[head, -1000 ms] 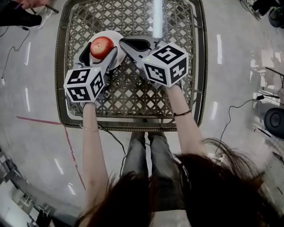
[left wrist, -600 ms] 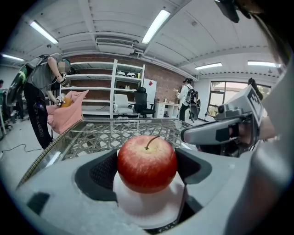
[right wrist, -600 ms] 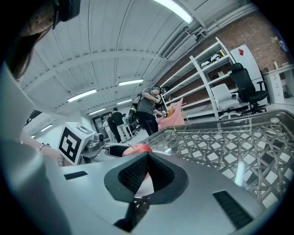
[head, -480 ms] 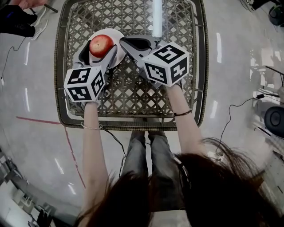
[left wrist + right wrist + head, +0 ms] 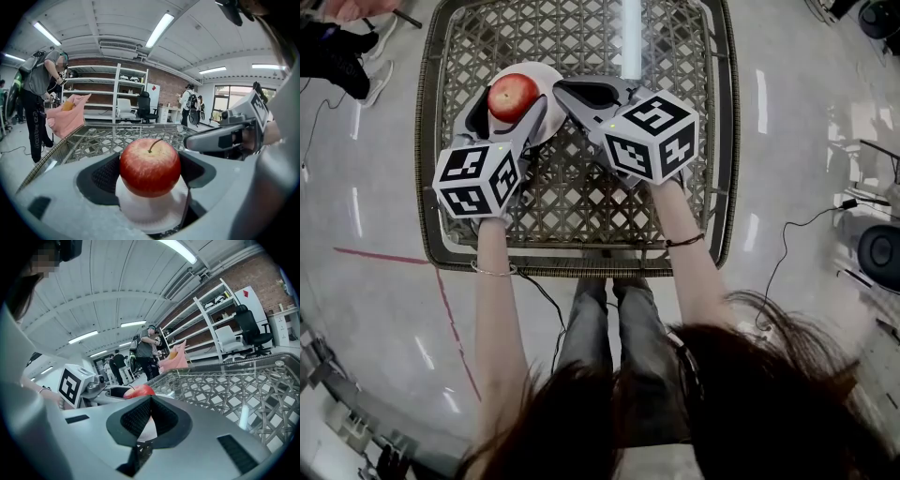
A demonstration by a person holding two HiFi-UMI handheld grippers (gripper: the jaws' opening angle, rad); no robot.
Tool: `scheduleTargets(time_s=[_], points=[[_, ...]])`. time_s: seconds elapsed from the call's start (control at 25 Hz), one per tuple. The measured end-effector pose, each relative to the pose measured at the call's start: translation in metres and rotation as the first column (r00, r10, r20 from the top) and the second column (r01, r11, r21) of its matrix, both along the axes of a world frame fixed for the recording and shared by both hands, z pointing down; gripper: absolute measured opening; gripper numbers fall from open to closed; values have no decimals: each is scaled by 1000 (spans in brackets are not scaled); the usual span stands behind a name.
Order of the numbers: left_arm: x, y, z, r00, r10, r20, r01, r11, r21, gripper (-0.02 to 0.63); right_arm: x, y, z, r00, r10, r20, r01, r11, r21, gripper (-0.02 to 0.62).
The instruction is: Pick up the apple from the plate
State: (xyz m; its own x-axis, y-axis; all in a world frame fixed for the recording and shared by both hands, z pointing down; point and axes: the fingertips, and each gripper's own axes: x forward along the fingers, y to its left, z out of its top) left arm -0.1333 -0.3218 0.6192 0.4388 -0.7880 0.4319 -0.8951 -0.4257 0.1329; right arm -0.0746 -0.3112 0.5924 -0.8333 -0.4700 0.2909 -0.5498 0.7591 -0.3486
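A red apple (image 5: 513, 96) sits over a white plate (image 5: 546, 75) at the far left of a lattice table. My left gripper (image 5: 511, 105) is shut on the apple: in the left gripper view both dark pads (image 5: 104, 174) press the sides of the apple (image 5: 150, 166), with the plate (image 5: 150, 211) just below it. I cannot tell whether the apple still touches the plate. My right gripper (image 5: 565, 89) lies just right of the plate, shut and empty. In the right gripper view its pads (image 5: 140, 416) meet at the tip of the gripper (image 5: 150, 401), and the apple (image 5: 139, 391) peeks out behind them.
The table (image 5: 581, 202) has a woven lattice top with a raised rim (image 5: 426, 141). A person's shoes (image 5: 342, 52) stand on the floor beyond its far left corner. Someone holding a pink cloth (image 5: 70, 118) stands by the table. Cables (image 5: 811, 230) trail over the floor at the right.
The left gripper and the apple have shifted slightly away from me and to the left. The right gripper has stayed put.
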Motion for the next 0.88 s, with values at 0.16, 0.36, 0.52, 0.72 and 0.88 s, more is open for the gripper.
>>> scheduleTargets(time_s=[0.16,0.36,0.52,0.72,0.88], points=[[-2,4,-7,1000,-2,-18,2,1000,12,394,1,1,-3,1000,4,3,-4,1000,-1,9],[-5,11,-15,999,-18,-35,18,1000,4,394,2,2,-10,1000,10,0,-10,1000,-6,9],[-4,15,-27,999,-24,-41,24,1000,7,394,3,3,-20,1000,9,0,-9,1000,-3,9],[3,26,-47,998,-25,-62,26,1000,9,394,7,8,-37,1000,18,0,-18,1000,3,9],[10,39,-62,995,-29,-90,30,999,9,394,11,15,-46,1000,27,-3,-27,1000,-1,9]])
